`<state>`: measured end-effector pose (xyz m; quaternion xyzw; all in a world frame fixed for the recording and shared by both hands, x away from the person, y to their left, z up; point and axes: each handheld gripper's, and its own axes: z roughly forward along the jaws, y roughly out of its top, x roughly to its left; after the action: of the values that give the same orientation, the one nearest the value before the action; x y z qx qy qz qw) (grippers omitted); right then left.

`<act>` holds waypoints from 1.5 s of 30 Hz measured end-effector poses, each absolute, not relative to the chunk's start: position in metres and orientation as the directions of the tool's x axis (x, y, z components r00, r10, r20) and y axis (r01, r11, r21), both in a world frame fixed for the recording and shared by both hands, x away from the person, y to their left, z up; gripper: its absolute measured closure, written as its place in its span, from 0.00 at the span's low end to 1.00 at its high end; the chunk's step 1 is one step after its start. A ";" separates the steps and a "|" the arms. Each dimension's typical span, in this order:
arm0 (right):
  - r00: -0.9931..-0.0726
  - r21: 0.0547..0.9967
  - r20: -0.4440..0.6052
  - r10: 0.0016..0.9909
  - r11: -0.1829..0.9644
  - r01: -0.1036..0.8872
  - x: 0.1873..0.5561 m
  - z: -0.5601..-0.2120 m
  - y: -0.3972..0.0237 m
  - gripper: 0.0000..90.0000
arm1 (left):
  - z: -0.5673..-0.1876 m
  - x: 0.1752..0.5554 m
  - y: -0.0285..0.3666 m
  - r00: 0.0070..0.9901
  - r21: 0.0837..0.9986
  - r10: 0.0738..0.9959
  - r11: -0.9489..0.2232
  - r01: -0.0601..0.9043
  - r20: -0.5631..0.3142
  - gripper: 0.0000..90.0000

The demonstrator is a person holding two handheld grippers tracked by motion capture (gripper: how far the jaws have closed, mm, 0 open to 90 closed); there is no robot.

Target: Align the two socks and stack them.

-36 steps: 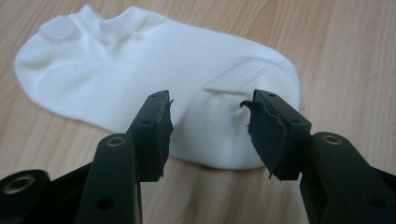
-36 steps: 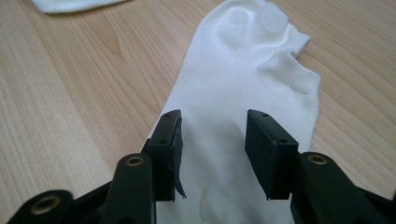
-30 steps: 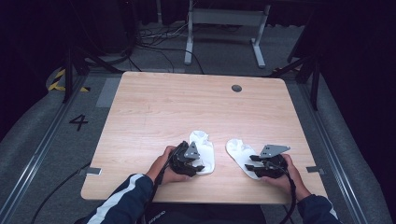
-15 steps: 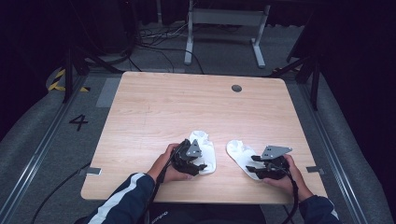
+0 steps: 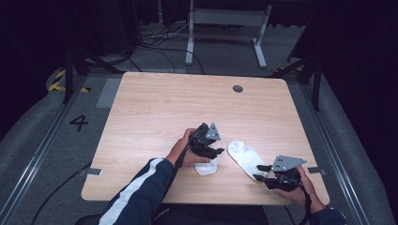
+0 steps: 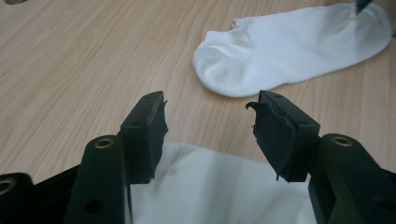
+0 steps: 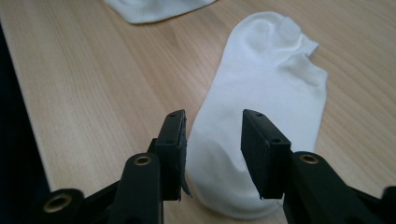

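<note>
On the table (image 5: 155,108), two white socks (image 5: 246,157).

Table (image 5: 155,112): light wood-grain top, rounded corners, with a dark round grommet (image 5: 238,88) set near its far edge. Grey floor (image 5: 37,140) on both sides; the numeral 4 (image 5: 79,123) is marked on the left. Yellow-black hazard tape (image 5: 58,80) lies further back on the left. A grey metal frame (image 5: 225,18) stands beyond the table, with loose cables (image 5: 155,35) beside it.
</note>
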<state>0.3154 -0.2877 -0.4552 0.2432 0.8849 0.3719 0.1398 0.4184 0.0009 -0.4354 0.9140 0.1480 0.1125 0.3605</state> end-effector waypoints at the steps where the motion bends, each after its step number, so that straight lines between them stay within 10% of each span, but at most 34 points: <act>1: -0.844 0.723 -0.071 0.532 0.610 0.323 0.313 -0.456 -0.289 0.69 | -0.436 0.420 -0.004 0.931 0.688 0.349 -0.701 0.186 0.104 0.49; 27: -0.849 0.688 -0.056 0.525 0.637 0.349 0.313 -0.470 -0.299 0.71 | -0.464 0.446 -0.056 0.960 0.582 0.275 -0.789 0.196 0.049 0.82; 37: -0.846 0.702 -0.054 0.531 0.623 0.346 0.317 -0.473 -0.301 0.99 | -0.463 0.446 -0.057 0.963 0.577 0.266 -0.795 0.188 0.053 0.94; 45: -0.850 0.737 -0.067 0.522 0.601 0.310 0.314 -0.464 -0.299 0.99 | -0.452 0.448 -0.050 0.957 0.619 0.282 -0.764 0.182 0.067 0.94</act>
<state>0.3144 -0.2986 -0.4640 0.2354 0.8837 0.3798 0.1392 0.4481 -0.0503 -0.4517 0.9358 0.1238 0.0781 0.3206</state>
